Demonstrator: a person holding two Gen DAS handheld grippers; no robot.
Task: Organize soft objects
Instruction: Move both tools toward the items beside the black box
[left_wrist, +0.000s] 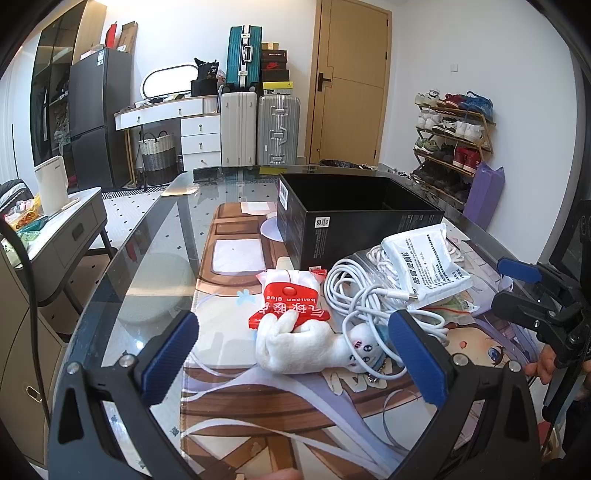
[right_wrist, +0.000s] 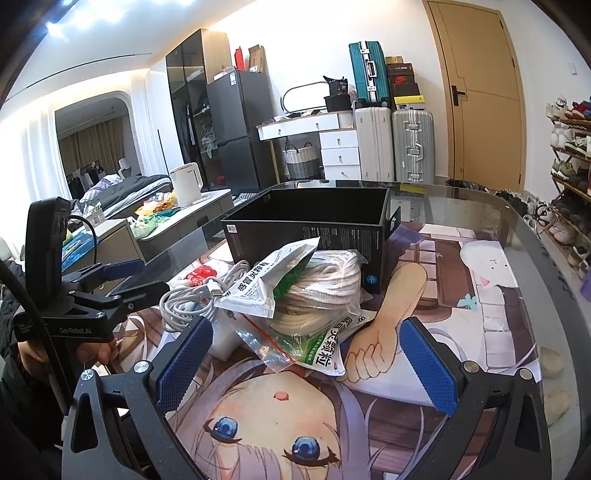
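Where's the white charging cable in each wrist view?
Left wrist: white charging cable lies right of center, coiled between the red packet and the white pouch.
Right wrist: left of center, beside the pouch.
Shared landmark: black box behind the pile.

Left hand-held gripper (left_wrist: 293, 338) and right hand-held gripper (right_wrist: 304, 349) — both spread wide.

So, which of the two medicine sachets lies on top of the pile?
The white sachet resting on the rope coil; the other sachet, green-printed, is pinned under that coil.
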